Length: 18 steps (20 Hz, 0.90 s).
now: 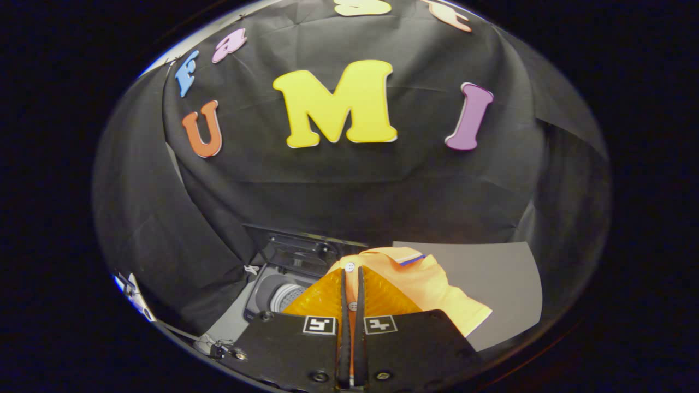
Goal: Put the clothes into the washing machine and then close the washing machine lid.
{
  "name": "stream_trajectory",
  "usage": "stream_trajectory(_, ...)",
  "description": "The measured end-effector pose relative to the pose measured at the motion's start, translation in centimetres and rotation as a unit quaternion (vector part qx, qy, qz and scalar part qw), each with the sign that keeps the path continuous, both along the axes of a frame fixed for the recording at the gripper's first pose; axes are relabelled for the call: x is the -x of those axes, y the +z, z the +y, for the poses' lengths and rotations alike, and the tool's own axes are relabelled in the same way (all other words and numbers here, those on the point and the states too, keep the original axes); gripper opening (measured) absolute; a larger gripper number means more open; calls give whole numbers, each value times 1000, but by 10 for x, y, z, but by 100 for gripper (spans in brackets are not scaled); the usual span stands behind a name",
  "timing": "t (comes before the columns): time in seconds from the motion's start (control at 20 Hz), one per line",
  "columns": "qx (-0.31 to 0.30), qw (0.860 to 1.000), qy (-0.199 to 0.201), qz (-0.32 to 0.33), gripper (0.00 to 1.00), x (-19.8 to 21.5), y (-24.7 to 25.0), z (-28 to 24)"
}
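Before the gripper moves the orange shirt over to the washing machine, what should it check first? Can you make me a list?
1. Shirt gripped: the gripper has its fingers nearly together with the orange shirt pinched between them. Ok.
2. Lid open: the washing machine lid stands raised behind the opening. Ok.
3. Drum free: the drum shows just beyond the fingers, but the shirt covers part of it. Cannot tell.
4. Whole shirt lifted: a sleeve drapes toward the grey table; whether it touches is unclear. Cannot tell.
5. Shirt over the opening: most of it hangs beside the washing machine, over the table. Not ok yet.
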<state>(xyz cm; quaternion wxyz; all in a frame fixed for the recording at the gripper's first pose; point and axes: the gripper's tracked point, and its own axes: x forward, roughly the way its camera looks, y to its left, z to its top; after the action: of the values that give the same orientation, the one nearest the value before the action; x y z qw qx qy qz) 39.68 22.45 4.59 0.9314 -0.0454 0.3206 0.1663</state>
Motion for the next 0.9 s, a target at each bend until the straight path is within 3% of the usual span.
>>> stream_trajectory(0.6, -14, 998, 64, -1, 6, 9, 3, 114)
stream_trajectory(0.9, -10, 997, 77, 13, 6, 6, -24, 144)
